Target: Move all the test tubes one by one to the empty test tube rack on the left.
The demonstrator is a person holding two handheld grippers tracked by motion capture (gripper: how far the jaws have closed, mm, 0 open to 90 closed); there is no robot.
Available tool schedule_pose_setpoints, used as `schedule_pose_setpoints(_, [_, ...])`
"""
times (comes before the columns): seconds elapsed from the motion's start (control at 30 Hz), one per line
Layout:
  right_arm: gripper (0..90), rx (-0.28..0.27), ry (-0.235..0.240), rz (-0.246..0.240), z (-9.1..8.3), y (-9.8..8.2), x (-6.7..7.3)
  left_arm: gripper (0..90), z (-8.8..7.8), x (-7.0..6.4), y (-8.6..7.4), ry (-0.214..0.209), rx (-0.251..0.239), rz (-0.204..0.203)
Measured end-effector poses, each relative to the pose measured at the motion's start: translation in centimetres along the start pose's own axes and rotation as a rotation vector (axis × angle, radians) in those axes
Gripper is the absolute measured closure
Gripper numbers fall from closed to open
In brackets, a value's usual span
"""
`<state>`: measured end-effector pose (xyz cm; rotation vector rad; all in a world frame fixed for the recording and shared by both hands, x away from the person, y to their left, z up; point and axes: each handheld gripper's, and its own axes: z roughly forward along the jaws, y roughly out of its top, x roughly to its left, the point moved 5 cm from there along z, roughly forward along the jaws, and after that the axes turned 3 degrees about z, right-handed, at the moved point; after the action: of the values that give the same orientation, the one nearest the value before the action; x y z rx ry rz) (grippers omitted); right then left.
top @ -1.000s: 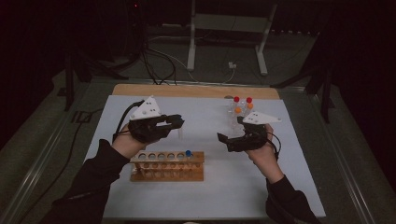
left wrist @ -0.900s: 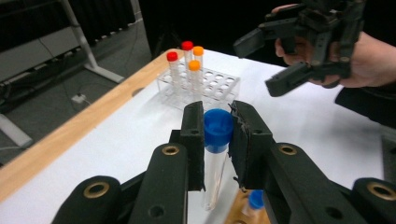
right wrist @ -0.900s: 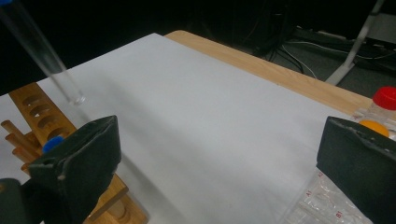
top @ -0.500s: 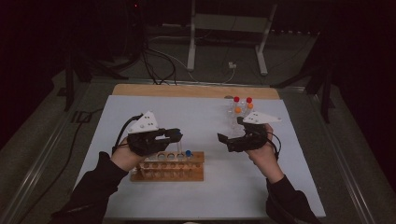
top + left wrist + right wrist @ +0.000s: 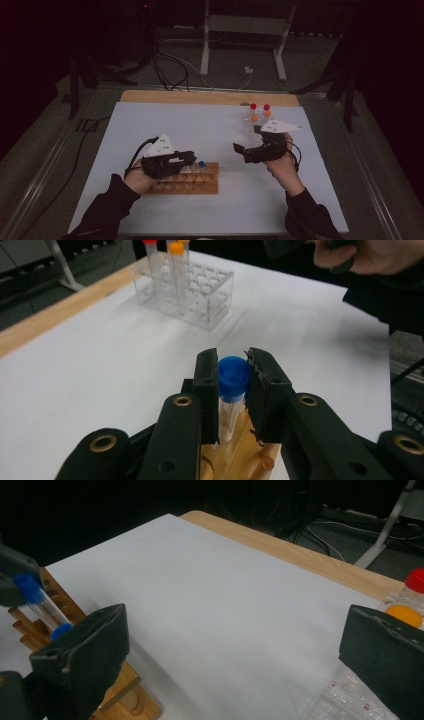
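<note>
Since the earlier frame the left tongs [image 5: 233, 375] have sunk toward the wooden rack [image 5: 187, 181] on the desk [image 5: 210, 130], clamped on the blue-capped tube [image 5: 233, 390], whose lower end now sits over the rack's near holes. The right tongs [image 5: 240, 670] hang open and empty well to the right of that rack, close to the clear rack [image 5: 192, 292]. The tube looks light, stiff, smooth-walled and probably brittle, so gripping just under its cap, as here, seems safest against slipping.

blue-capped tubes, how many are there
2: one blue-capped tube clamped in the left gripper over the wooden rack, another already standing in that rack; more may be hidden.
</note>
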<state>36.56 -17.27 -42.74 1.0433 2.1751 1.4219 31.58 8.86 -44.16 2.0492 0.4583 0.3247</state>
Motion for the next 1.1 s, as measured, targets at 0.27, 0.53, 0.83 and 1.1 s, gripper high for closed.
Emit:
schedule_pose_setpoints(0.27, [0.0,-0.001,0.003,-0.001,-0.1,0.0,0.0,77.1,1.1,0.0,-1.6,-0.002,0.034,-0.002])
schedule_pose_setpoints(0.53, [0.0,-0.003,0.002,0.000,-0.2,0.0,-0.1,76.9,1.6,-0.1,-2.4,0.005,0.057,0.008])
schedule_pose_setpoints(0.83, [0.0,-0.024,-0.011,-0.006,-0.7,0.3,-0.6,65.8,1.2,-0.3,-2.5,-0.021,0.035,0.021])
schedule_pose_setpoints(1.1, [0.0,-0.044,-0.059,-0.006,-1.4,0.7,-2.8,25.4,-0.1,-0.6,-1.7,-0.031,-0.036,-0.008])
